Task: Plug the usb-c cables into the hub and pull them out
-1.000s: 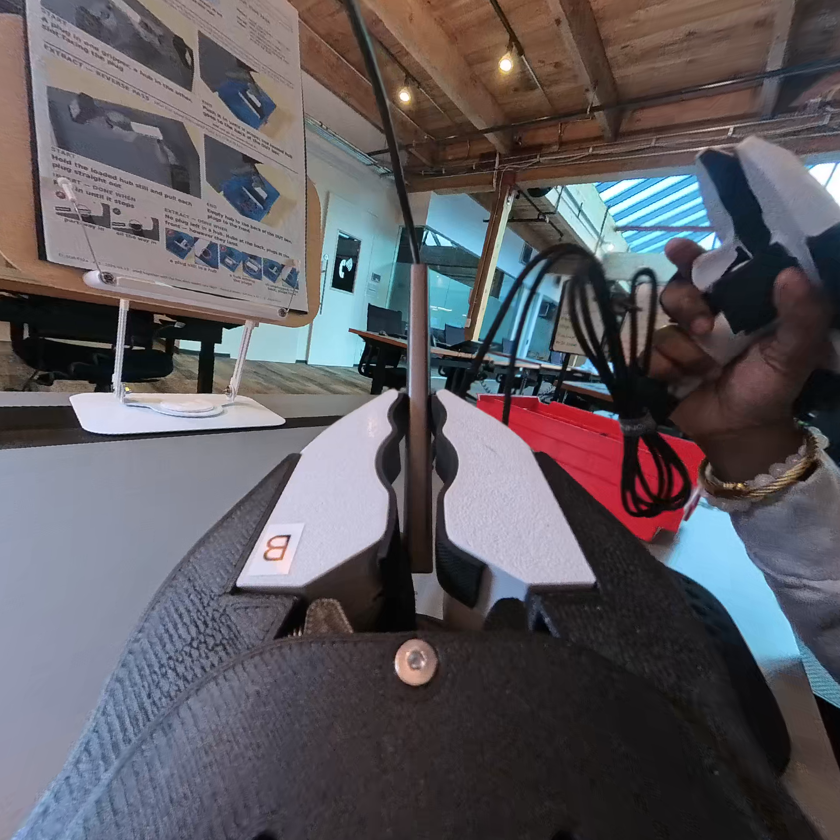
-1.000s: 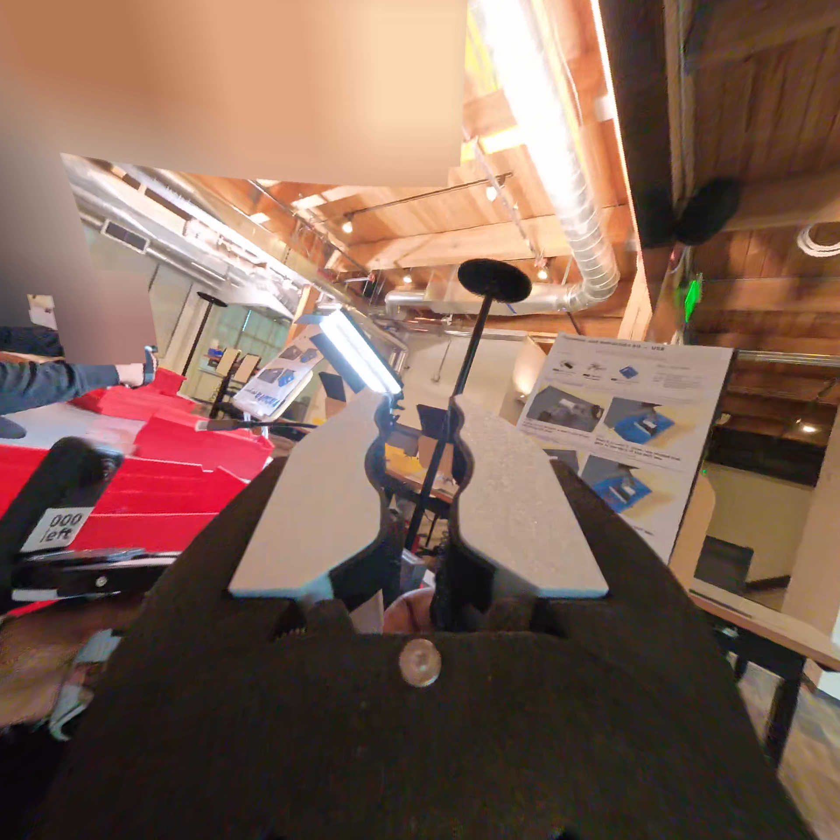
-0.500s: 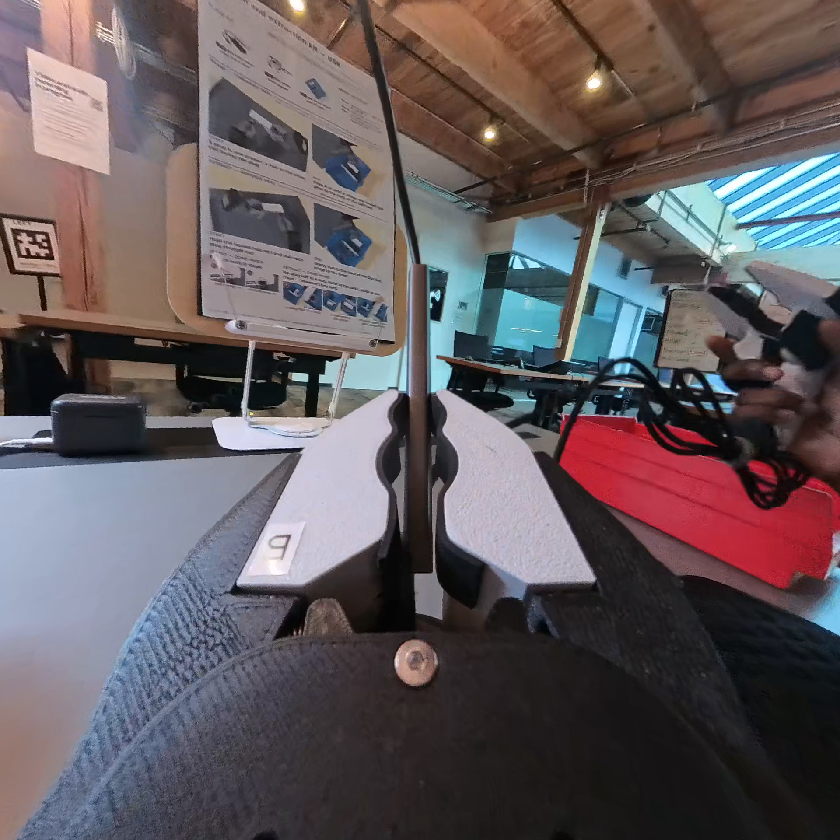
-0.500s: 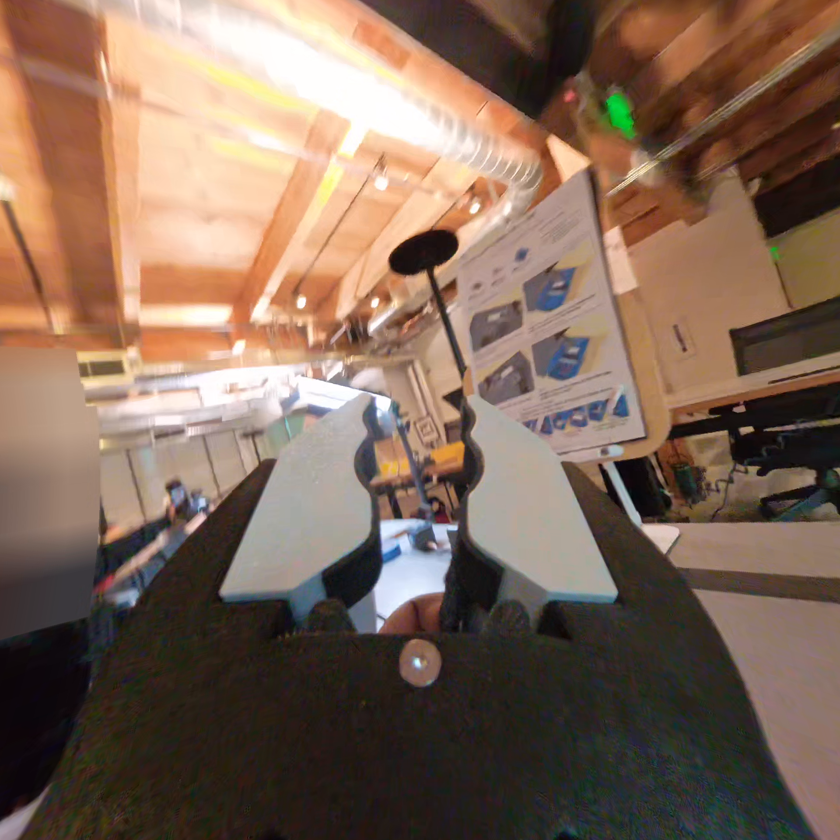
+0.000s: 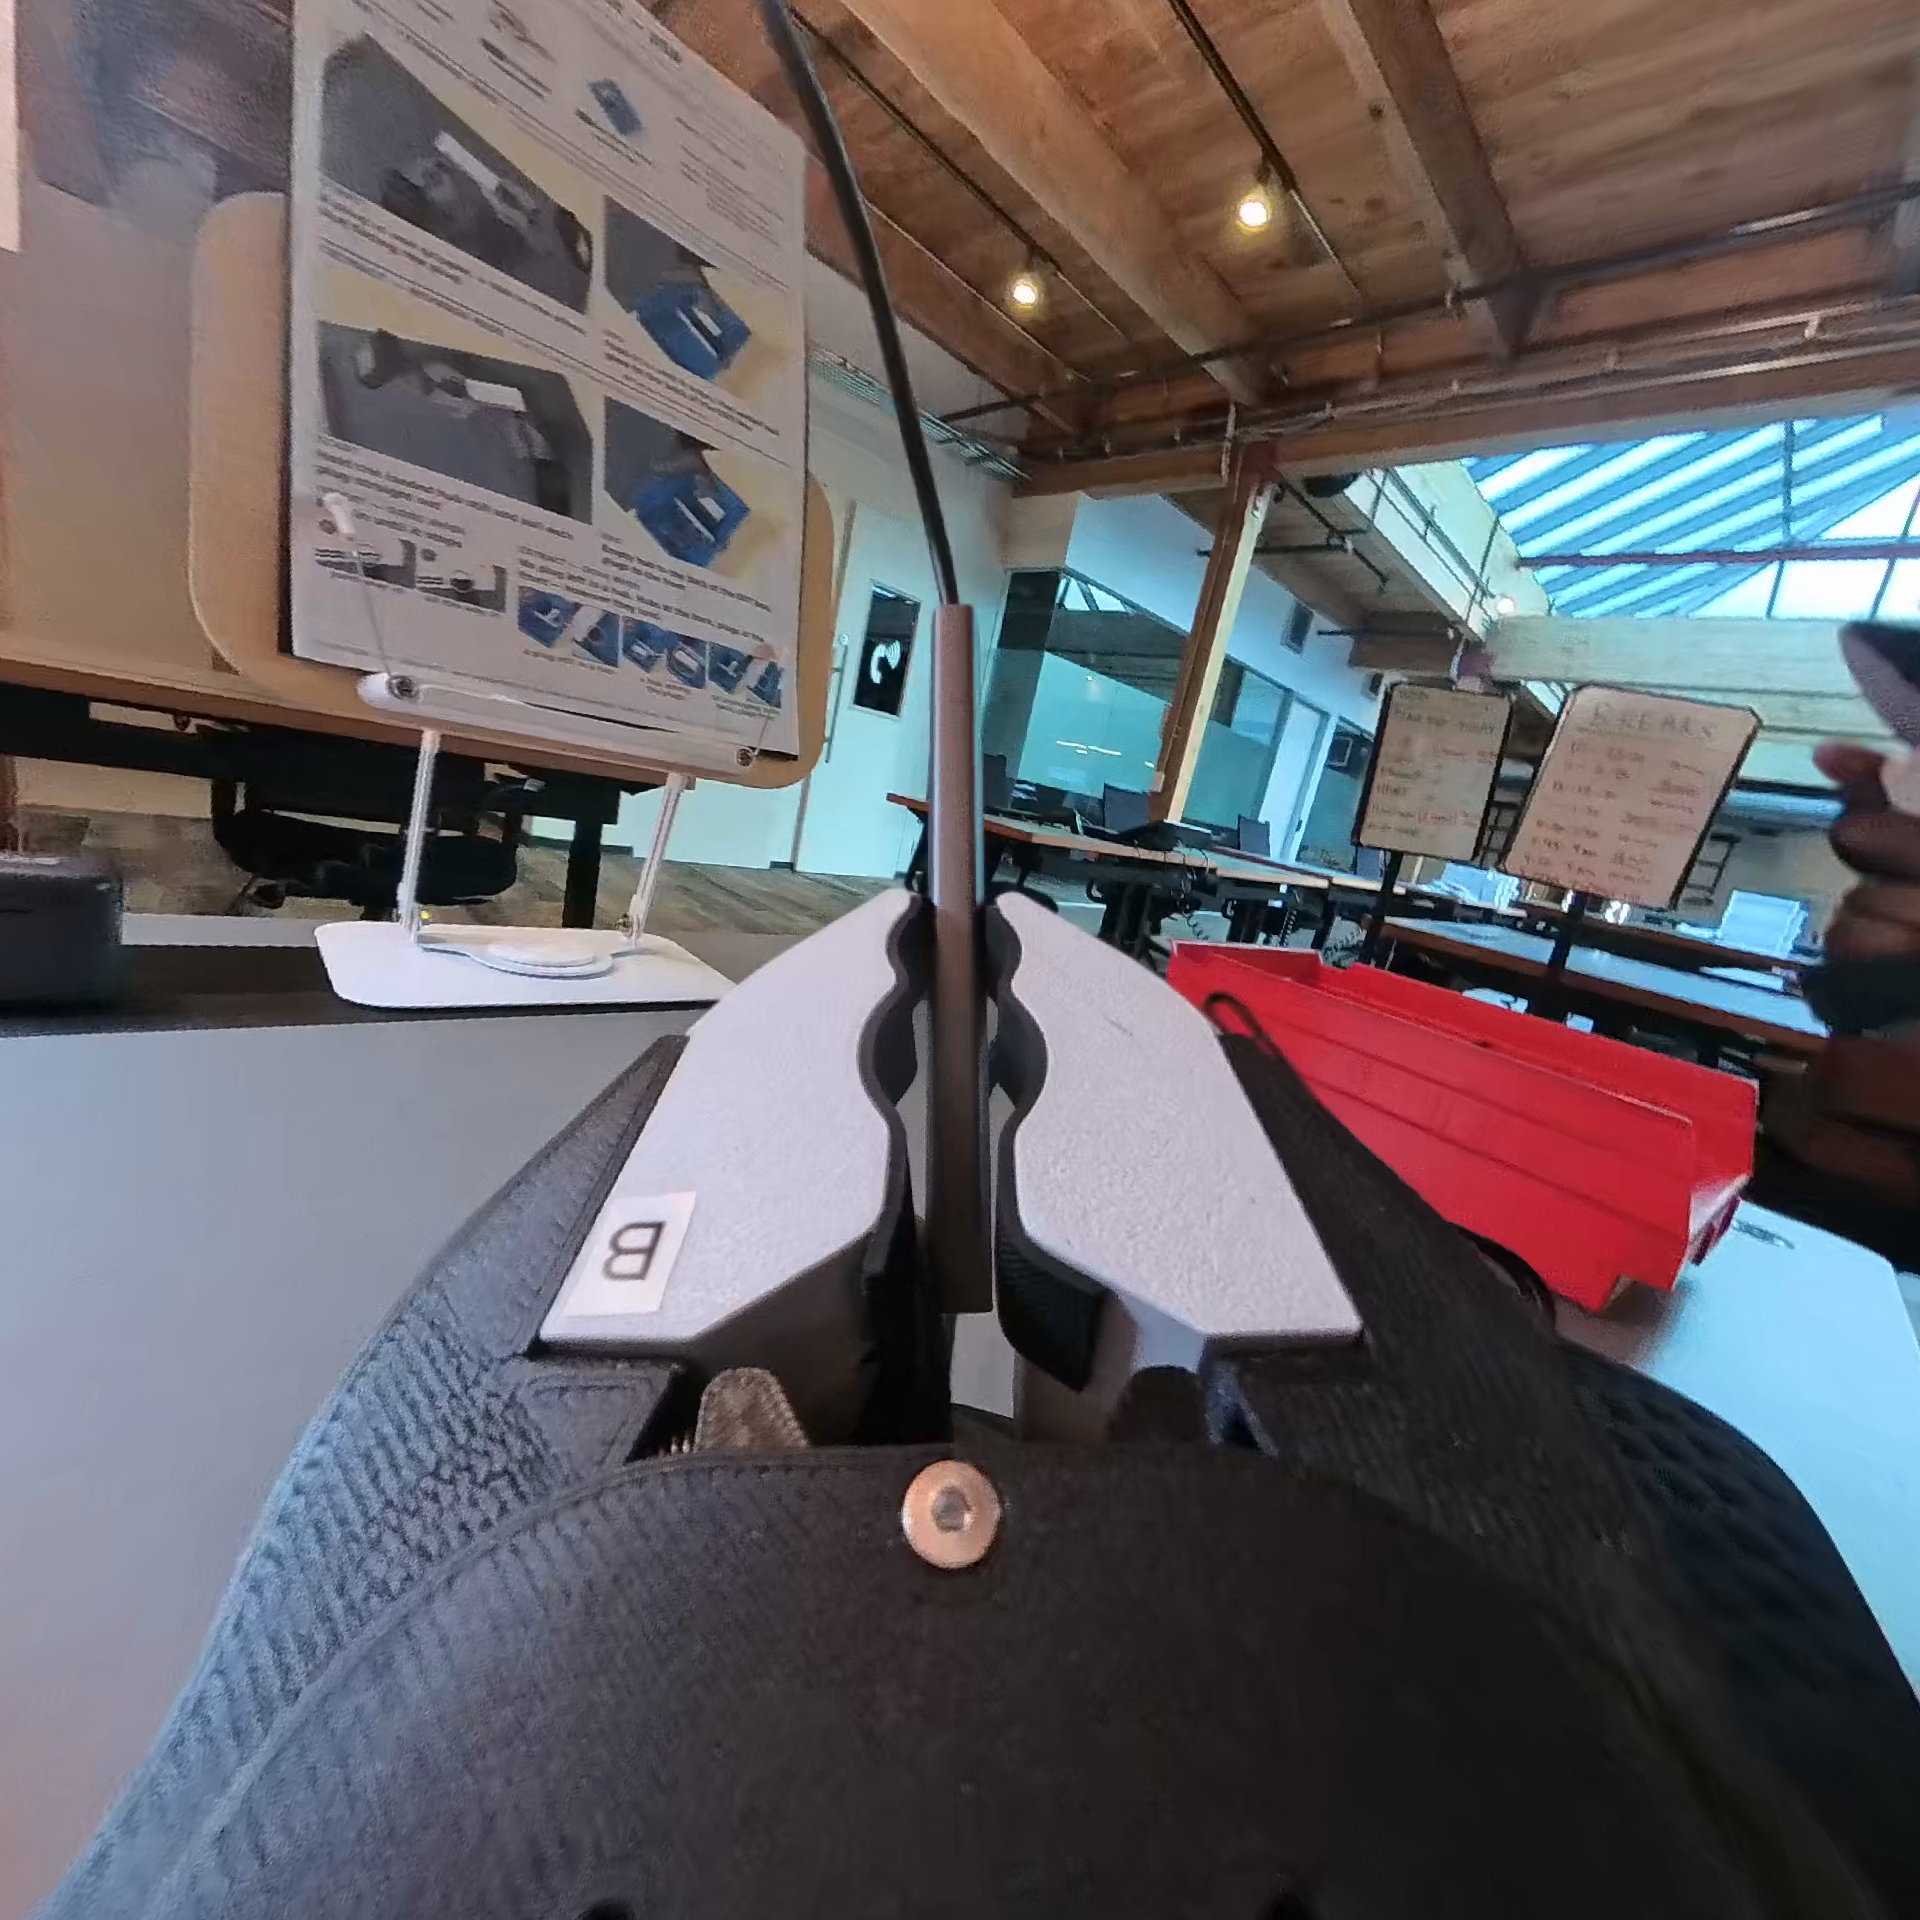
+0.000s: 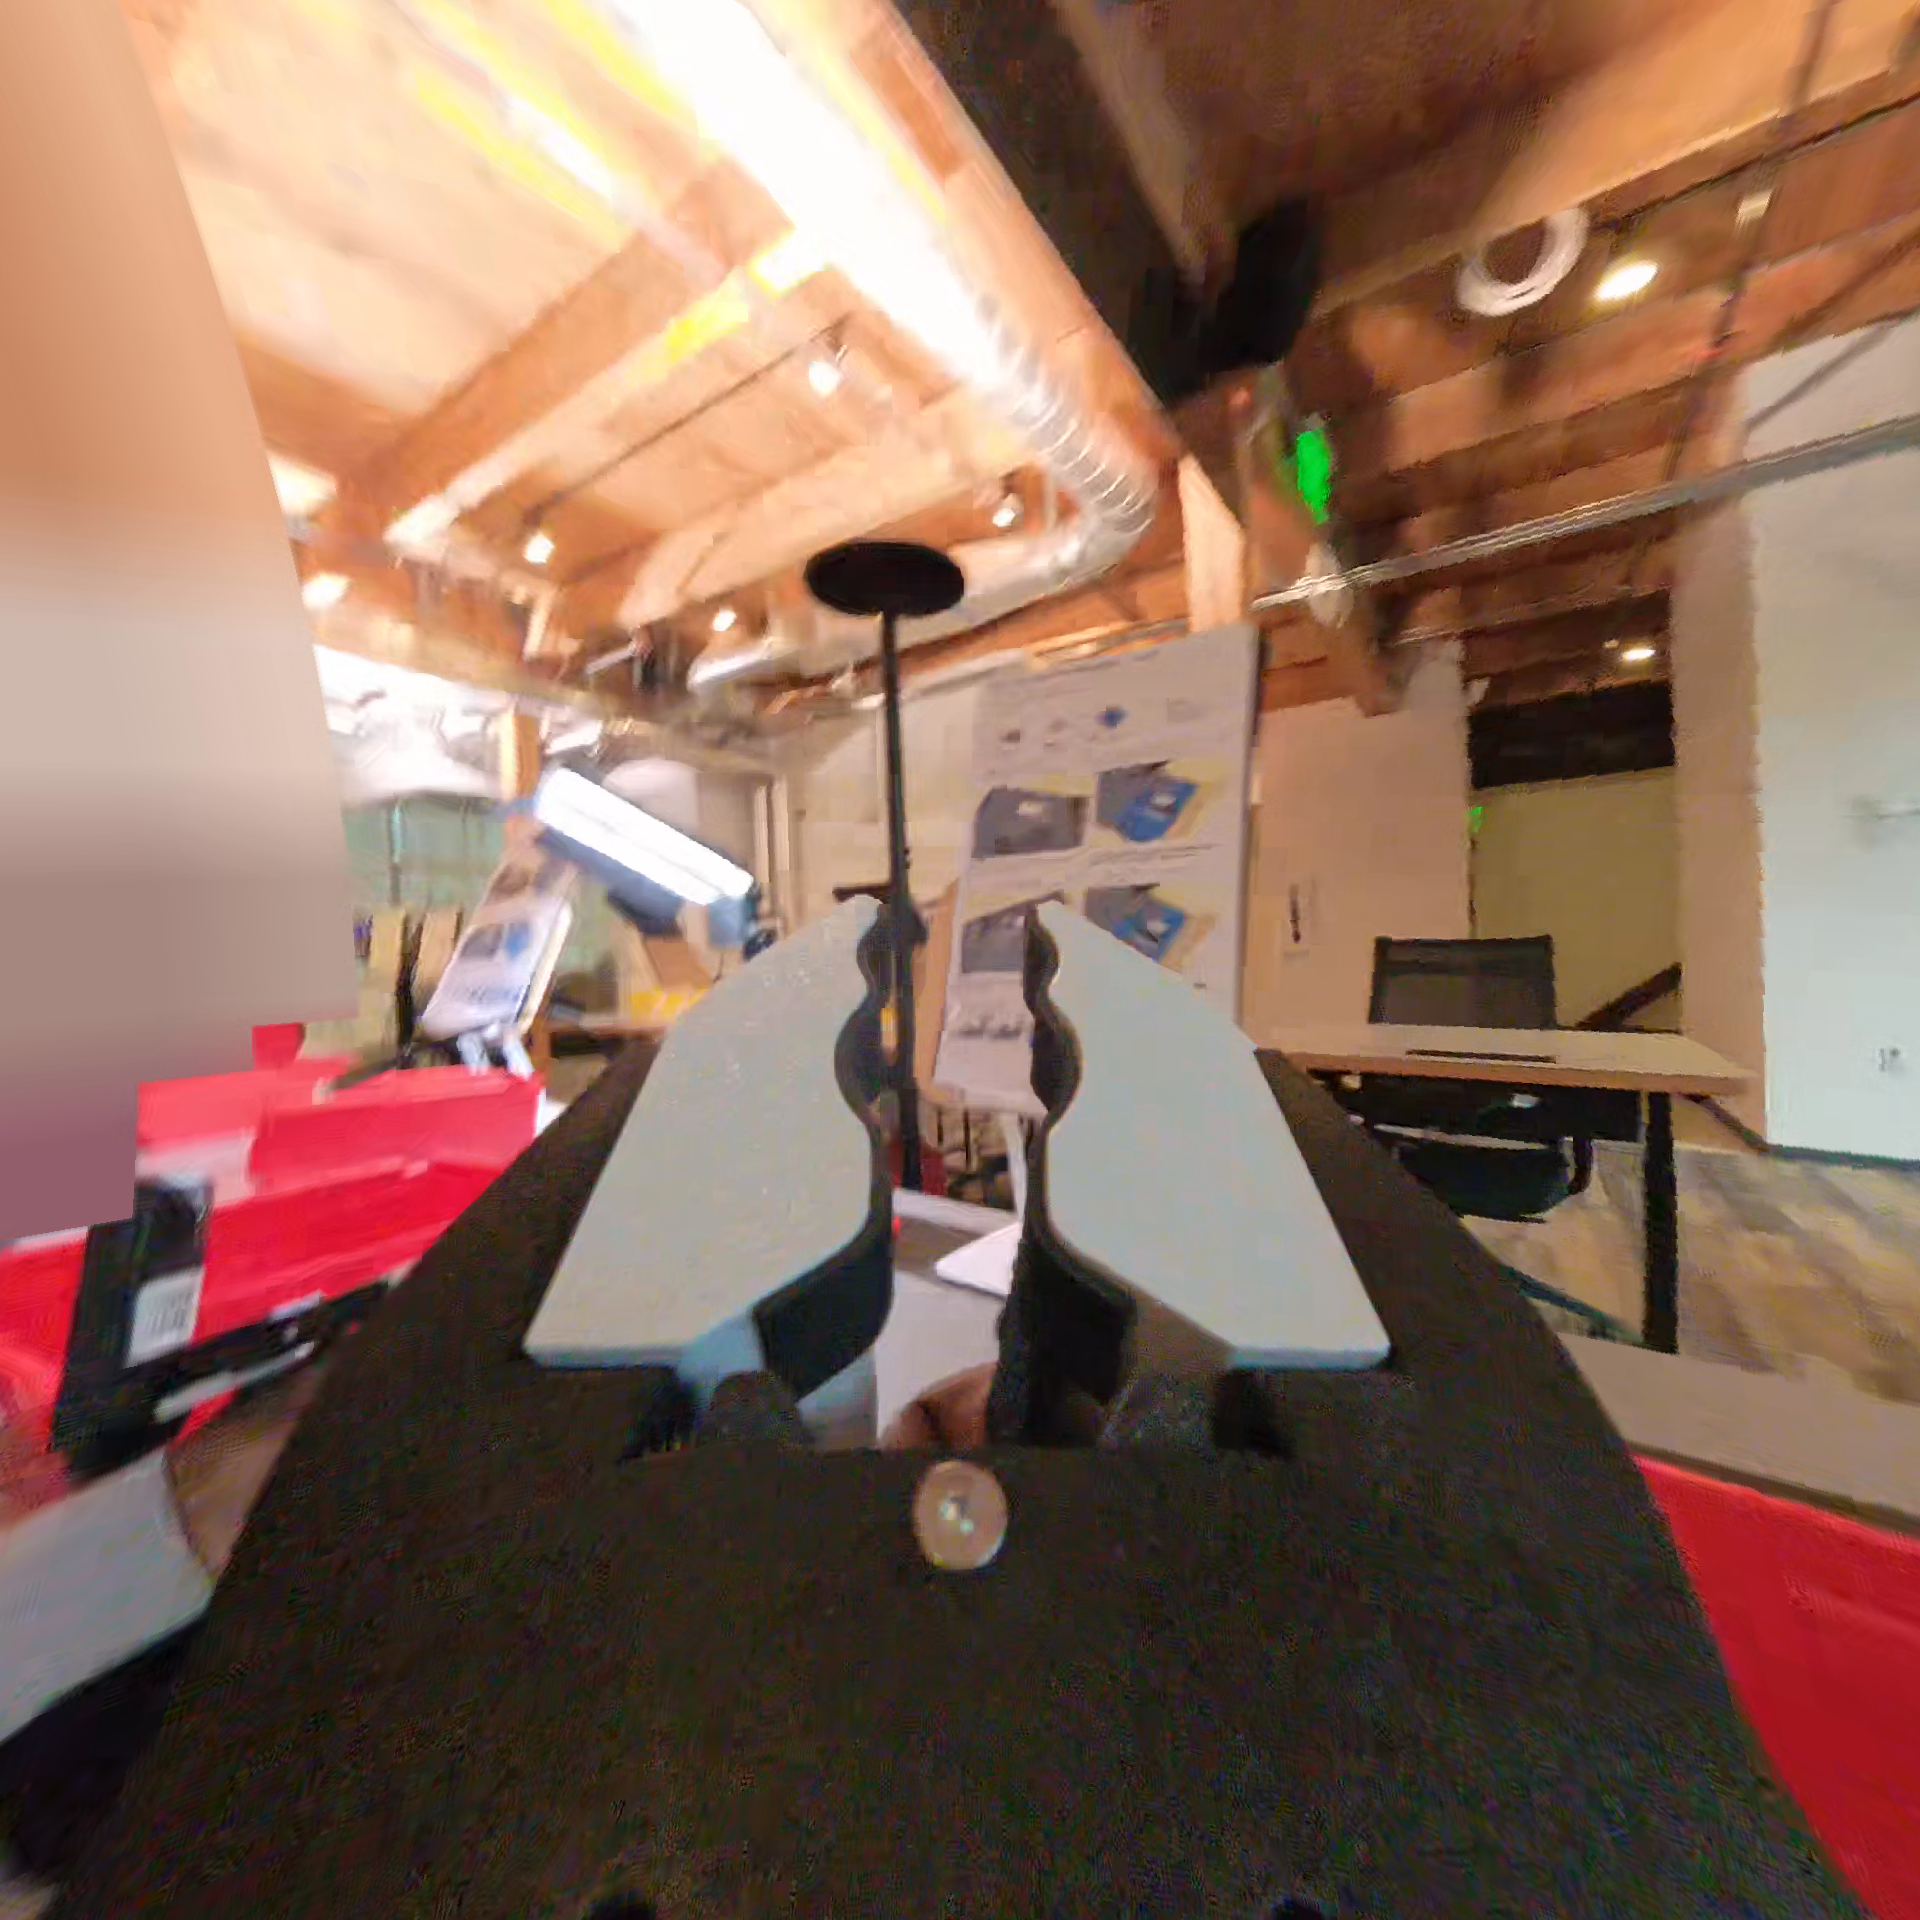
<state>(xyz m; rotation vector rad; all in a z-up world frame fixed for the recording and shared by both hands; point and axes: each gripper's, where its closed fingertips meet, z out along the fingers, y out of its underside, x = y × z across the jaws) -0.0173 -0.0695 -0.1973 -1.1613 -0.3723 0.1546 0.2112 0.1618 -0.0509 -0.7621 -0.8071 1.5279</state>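
My left gripper (image 5: 956, 914) is shut on a thin dark grey hub (image 5: 958, 1039), seen edge-on and standing out past the fingertips. The hub's black cable (image 5: 883, 312) rises from its far end and leaves the frame at the top. A thin black cable loop (image 5: 1236, 1013) shows beside the right finger. My right gripper (image 6: 956, 920) is tilted upward, its jaws apart with nothing between them. A fingertip (image 6: 935, 1403) shows under the jaws. In the left wrist view the right hand (image 5: 1870, 831) is blurred at the right edge. No cable plug is in view.
A red bin (image 5: 1455, 1091) lies right of the left gripper on the grey table (image 5: 260, 1195). An instruction sheet on a white stand (image 5: 540, 364) stands at the back left, beside a dark box (image 5: 52, 925). The right wrist view shows red bins (image 6: 343, 1143) and a black stand (image 6: 894, 779). The left gripper's tips are roughly 35 centimetres from the right gripper's.
The right hand with its bundle of black cables has moved from the middle right to the frame edge in the left wrist view. The right wrist view has swung and is blurred.
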